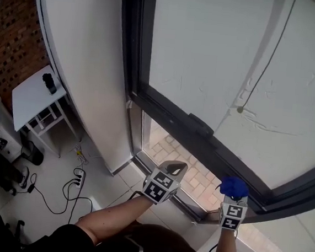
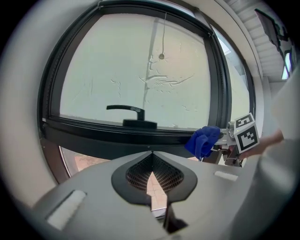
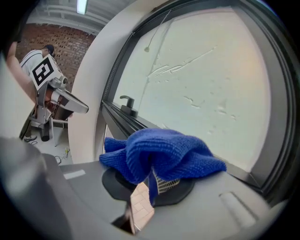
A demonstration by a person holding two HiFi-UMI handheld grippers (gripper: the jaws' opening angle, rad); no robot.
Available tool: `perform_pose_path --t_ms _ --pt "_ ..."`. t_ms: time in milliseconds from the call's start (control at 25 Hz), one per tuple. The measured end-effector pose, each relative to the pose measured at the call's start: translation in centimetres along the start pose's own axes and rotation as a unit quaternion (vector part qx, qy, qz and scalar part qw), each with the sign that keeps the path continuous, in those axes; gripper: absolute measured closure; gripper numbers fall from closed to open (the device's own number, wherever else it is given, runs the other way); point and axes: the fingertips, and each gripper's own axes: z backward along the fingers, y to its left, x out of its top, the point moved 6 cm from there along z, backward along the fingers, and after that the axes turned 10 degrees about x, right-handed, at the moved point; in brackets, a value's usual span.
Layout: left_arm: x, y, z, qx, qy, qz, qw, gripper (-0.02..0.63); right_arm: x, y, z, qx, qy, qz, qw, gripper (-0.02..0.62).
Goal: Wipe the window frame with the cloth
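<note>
Right gripper point(image 1: 233, 201): jaws clamped on the blue cloth point(image 1: 233, 186). The right gripper view shows the cloth bunched over the jaw tips and draped down both sides, hiding the pads.
Cloth sits at the lower horizontal rail of the dark window frame point(image 1: 164, 109), to the right of the black handle point(image 1: 201, 123). It overlaps the rail in both the head view and the left gripper view. Can't tell whether it actually touches.
Left gripper point(image 1: 177, 168): jaws together at the tips, nothing between them. In its own view only a sliver of brick paving shows through the gap lower down. It is held in front of the lower pane, below the rail, left of the handle, and apart from the right gripper and the cloth.
Both forearms reach in from the bottom of the head view, each gripper's marker cube facing the camera.
The upper pane is whitish and opaque, with scratch marks. A thin pull cord point(image 1: 269, 61) hangs across it, ending in a small bead above the rail.
The lower pane is clear, with brick paving point(image 1: 169, 146) visible through it.
Off to the left: a white curved wall panel, a brick wall point(image 1: 12, 25), a small white table point(image 1: 33, 97) with a dark item on top, and black cables point(image 1: 56, 199) on the tiled floor.
</note>
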Motion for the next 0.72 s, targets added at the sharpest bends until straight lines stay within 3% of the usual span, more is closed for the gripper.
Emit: perform_pose_path --t_ms 720 --pt "-1.0 11.8 2.7 0.041 -0.017 0.035 0.9984 0.612 6.2 7.3 -9.2 0.052 -0.011 0.027 0.998 0.543"
